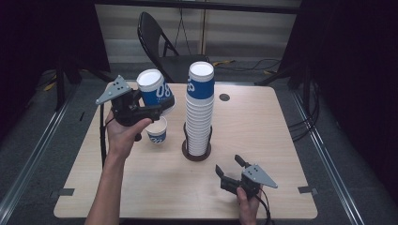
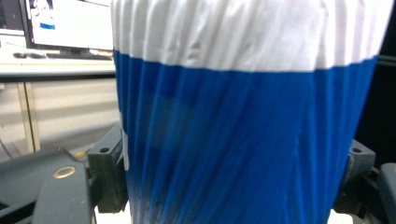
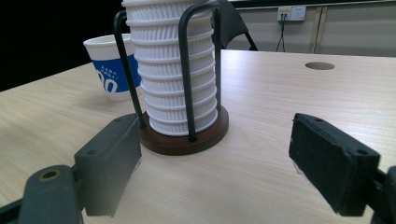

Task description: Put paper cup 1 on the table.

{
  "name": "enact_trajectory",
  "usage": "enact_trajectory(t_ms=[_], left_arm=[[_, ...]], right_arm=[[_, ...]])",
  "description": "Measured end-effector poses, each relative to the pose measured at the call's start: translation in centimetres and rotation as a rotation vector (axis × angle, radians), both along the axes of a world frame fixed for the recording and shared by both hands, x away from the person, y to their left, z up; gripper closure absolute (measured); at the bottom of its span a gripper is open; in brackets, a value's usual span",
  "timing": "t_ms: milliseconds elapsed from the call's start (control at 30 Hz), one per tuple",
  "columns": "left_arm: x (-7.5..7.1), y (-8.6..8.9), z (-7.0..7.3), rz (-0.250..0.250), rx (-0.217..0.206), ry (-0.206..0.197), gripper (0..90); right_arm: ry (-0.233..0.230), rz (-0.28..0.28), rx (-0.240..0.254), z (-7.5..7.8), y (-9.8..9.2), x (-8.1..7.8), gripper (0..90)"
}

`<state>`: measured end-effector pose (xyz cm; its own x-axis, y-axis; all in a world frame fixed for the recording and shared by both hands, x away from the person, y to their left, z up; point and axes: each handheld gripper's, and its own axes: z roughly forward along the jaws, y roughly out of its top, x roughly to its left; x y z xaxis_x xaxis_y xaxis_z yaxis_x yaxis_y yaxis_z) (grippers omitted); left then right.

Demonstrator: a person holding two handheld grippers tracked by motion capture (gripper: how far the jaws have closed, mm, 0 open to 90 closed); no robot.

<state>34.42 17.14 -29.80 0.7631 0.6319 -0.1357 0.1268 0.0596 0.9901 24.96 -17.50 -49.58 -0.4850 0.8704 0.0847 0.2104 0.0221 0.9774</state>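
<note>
A: Which regions of the table [image 1: 281, 140] are left free?

B: The right half of the high view is unoccupied save a small round hole [image 1: 224, 97] at upper centre. Bare wood is also seen along the lower edge, between the forearm at lower left and the right gripper [image 1: 229, 166].

A: What is found in the way?

B: The centre is blocked by a tall stack of cups [image 1: 200, 108] in a wire holder [image 1: 196, 152]. Just left of it a single cup [image 1: 156, 130] stands upright. Above that cup, a further cup [image 1: 155, 89] is clamped, tilted, in the left gripper [image 1: 157, 110].
</note>
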Motion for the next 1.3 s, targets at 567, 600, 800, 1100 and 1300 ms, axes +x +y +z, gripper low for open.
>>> enact_trajectory(t_ms=[567,600,800,1100,1300], left_arm=[[-1.9,-1.2,-5.6,-0.016,-0.006,0.115,20.6],[-2.0,-1.2,-5.9,-0.025,-0.023,0.129,20.6],[-2.8,-1.9,-7.1,-0.054,-0.001,0.151,20.5],[-4.1,-3.2,-8.9,-0.091,0.021,0.198,20.6],[-4.6,-3.4,-9.7,-0.091,0.032,0.223,20.6]], right_arm=[[0.003,-0.020,-0.037,0.1,0.5,-0.2,24.5],[0.005,-0.021,-0.044,0.1,0.5,-0.2,25.1],[-0.002,0.001,-0.042,0.1,1.2,-0.7,28.0],[-0.022,0.091,-0.012,1.0,2.9,-1.7,26.7],[-0.027,0.100,0.007,1.0,3.6,-1.9,25.1]])
